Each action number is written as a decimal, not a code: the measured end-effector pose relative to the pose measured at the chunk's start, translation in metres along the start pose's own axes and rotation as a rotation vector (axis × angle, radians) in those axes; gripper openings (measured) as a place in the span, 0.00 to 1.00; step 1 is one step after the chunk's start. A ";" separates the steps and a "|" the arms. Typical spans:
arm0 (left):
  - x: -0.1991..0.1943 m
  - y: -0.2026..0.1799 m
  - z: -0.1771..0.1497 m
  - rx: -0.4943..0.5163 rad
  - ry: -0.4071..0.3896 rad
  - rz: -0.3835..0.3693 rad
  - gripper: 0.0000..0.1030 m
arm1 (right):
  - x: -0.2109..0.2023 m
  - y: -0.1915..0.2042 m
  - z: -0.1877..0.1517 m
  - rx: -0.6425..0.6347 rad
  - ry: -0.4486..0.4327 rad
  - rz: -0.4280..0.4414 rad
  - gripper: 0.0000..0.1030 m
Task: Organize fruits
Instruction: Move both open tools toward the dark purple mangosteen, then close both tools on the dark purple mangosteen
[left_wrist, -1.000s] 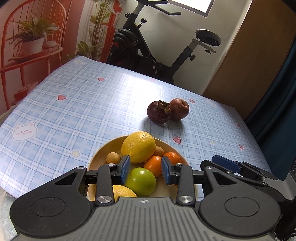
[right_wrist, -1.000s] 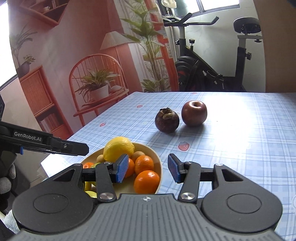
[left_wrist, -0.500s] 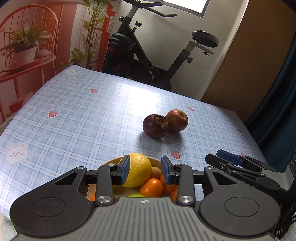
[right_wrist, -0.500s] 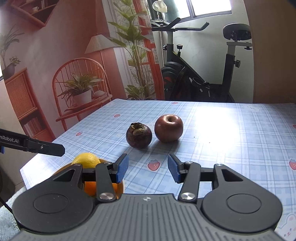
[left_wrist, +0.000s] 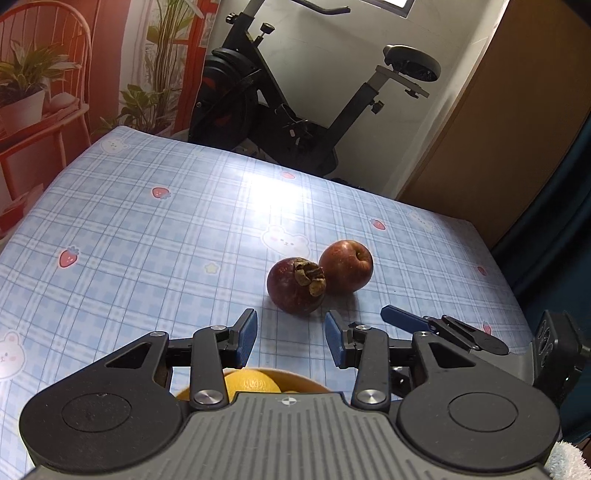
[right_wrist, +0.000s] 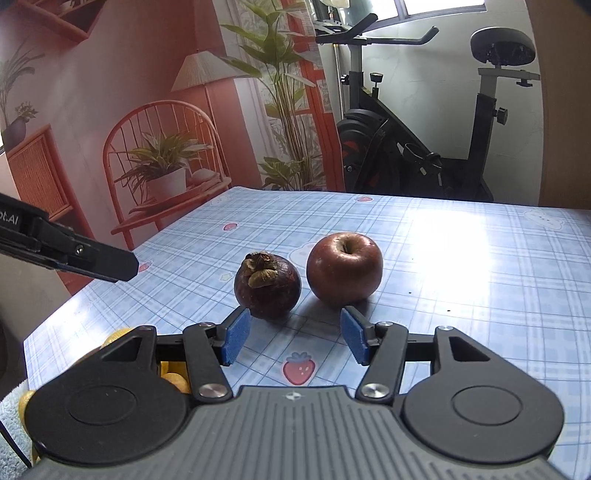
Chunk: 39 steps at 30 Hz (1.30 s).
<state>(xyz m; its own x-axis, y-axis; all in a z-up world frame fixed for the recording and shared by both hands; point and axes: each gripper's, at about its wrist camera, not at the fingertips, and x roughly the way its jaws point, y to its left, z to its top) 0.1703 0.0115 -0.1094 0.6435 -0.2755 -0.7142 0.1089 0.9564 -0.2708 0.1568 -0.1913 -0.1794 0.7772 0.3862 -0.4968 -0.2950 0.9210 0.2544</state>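
- The left gripper (left_wrist: 291, 338) is angled down at the worktop (left_wrist: 147, 236); its jaws have just been opening, nothing between them.
- The right gripper (right_wrist: 293, 341) is held lower, jaws likewise just opening and empty.
- The mangosteen (right_wrist: 267, 286) and apple (right_wrist: 344, 275) are seen touching, just ahead.
- The bowl (left_wrist: 306, 386) is mostly hidden.

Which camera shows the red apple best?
The right wrist view. There the apple is big and close, and you see nearly all of it, with its stem dimple on top, beside the mangosteen. In the left wrist view the apple looks smaller, and the mangosteen covers its lower left edge.
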 end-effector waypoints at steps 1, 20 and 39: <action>0.004 0.000 0.004 0.000 0.002 0.002 0.41 | 0.004 0.000 0.000 0.003 0.005 0.011 0.56; 0.078 0.002 0.036 -0.010 0.059 -0.048 0.57 | 0.046 -0.005 -0.001 0.029 0.047 0.097 0.66; 0.117 0.015 0.040 -0.084 0.153 -0.108 0.57 | 0.063 0.001 0.008 -0.001 0.056 0.100 0.64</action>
<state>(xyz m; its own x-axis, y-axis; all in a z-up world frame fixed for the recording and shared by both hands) 0.2770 -0.0029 -0.1712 0.5082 -0.3933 -0.7661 0.1032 0.9110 -0.3992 0.2101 -0.1666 -0.2043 0.7115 0.4782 -0.5149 -0.3697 0.8779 0.3044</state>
